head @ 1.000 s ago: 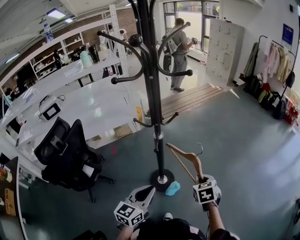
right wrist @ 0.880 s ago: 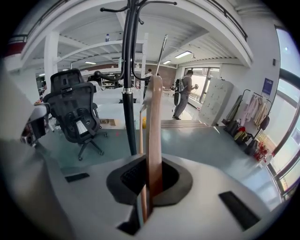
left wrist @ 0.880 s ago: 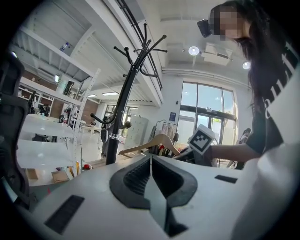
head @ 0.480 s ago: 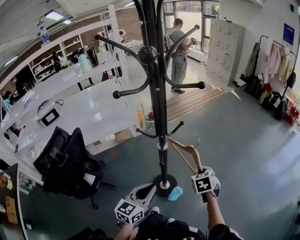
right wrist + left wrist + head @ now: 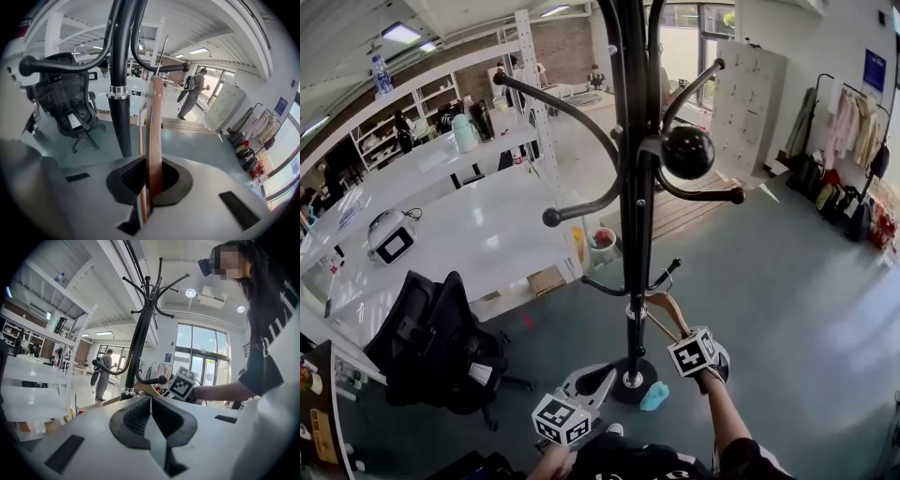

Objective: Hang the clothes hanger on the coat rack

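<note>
You have in view:
- one coat rack [image 5: 636, 234]
- one wooden hanger [image 5: 667, 307]
- two grippers, your left gripper [image 5: 606, 373] and your right gripper [image 5: 682, 330]
- one office chair [image 5: 431, 342] at 8 o'clock
- one blue object [image 5: 653, 397] on the floor at 6 o'clock
- one garment rail [image 5: 817, 98] at 2 o'clock
- one bottle [image 5: 381, 75] at 10 o'clock
- one bystander [image 5: 192, 93]

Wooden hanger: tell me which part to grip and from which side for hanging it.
Grip a wooden arm of the hanger from below, as the right gripper does now, jaws shut on it. The arm is a flat bar that fits the jaws, and this hold likely leaves the wire hook on top free for a peg of the coat rack.
</note>
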